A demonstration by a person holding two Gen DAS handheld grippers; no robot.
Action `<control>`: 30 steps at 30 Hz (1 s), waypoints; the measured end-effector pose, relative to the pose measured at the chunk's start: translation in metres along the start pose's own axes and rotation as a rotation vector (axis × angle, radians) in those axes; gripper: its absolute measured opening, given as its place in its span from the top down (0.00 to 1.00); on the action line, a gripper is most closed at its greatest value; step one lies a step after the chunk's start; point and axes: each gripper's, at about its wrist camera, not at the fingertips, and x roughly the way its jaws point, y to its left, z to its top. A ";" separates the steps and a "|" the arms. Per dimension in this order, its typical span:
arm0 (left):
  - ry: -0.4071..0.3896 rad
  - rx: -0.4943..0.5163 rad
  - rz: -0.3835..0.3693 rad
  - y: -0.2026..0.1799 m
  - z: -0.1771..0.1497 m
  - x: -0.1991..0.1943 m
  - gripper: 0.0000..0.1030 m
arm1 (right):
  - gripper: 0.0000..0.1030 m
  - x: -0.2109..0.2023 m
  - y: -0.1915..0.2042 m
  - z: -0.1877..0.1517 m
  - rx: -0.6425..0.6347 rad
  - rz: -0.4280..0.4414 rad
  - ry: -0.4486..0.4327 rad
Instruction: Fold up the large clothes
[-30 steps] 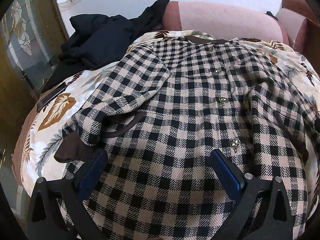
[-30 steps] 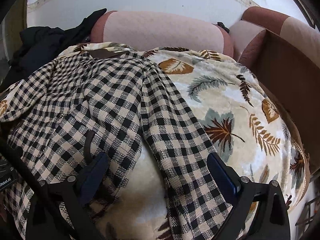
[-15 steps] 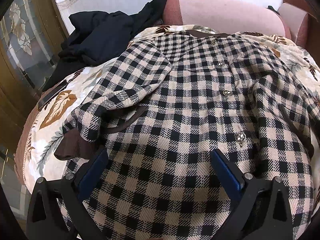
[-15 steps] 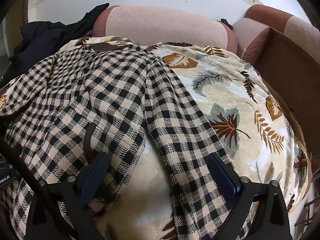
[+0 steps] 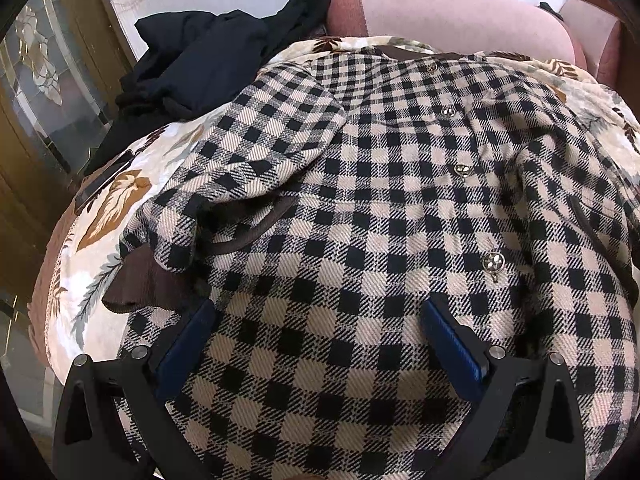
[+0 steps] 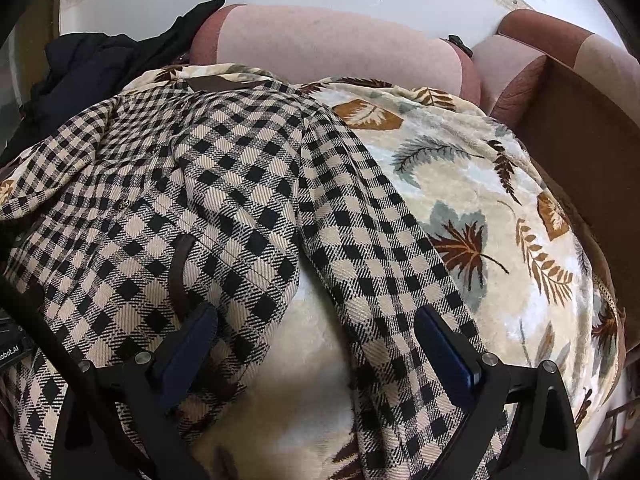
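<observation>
A black-and-beige checked jacket (image 5: 400, 208) with metal buttons lies front up on a leaf-print blanket (image 5: 112, 200). Its left sleeve (image 5: 260, 152) is folded across the chest, brown cuff (image 5: 144, 280) at the edge. My left gripper (image 5: 320, 344) is open and empty, low over the jacket's lower front. In the right wrist view the jacket (image 6: 180, 208) fills the left half, and its right sleeve (image 6: 384, 256) runs down the blanket (image 6: 500, 200). My right gripper (image 6: 316, 348) is open and empty, its fingers astride the gap between the jacket's side and that sleeve.
A heap of dark clothes (image 5: 208, 52) lies at the back left, also in the right wrist view (image 6: 88, 72). A pink sofa back (image 5: 460, 12) runs behind, with a brown armrest (image 6: 580, 112) at the right. A glass-panelled door (image 5: 48, 92) stands at the left.
Both grippers have moved slightly nearer the jacket and forward over it. The jacket has not moved and both grippers stay open.
</observation>
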 end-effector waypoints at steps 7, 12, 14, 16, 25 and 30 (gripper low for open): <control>0.010 -0.017 -0.018 0.001 -0.005 0.012 0.01 | 0.03 0.015 0.001 -0.006 0.000 0.004 0.045; 0.005 -0.050 -0.039 0.006 -0.010 0.015 0.01 | 0.03 0.027 -0.001 -0.010 0.006 0.004 0.069; 0.000 -0.048 -0.034 0.005 -0.012 0.013 0.01 | 0.03 0.030 -0.001 -0.012 0.007 0.004 0.077; -0.006 -0.048 -0.025 0.004 -0.015 0.011 0.01 | 0.03 0.033 -0.001 -0.013 0.007 0.004 0.081; -0.011 -0.079 -0.037 0.006 -0.021 0.009 0.01 | 0.02 0.035 -0.001 -0.016 0.010 -0.001 0.074; -0.021 -0.067 -0.029 0.005 -0.022 0.004 0.01 | 0.01 0.035 -0.002 -0.016 0.014 0.002 0.074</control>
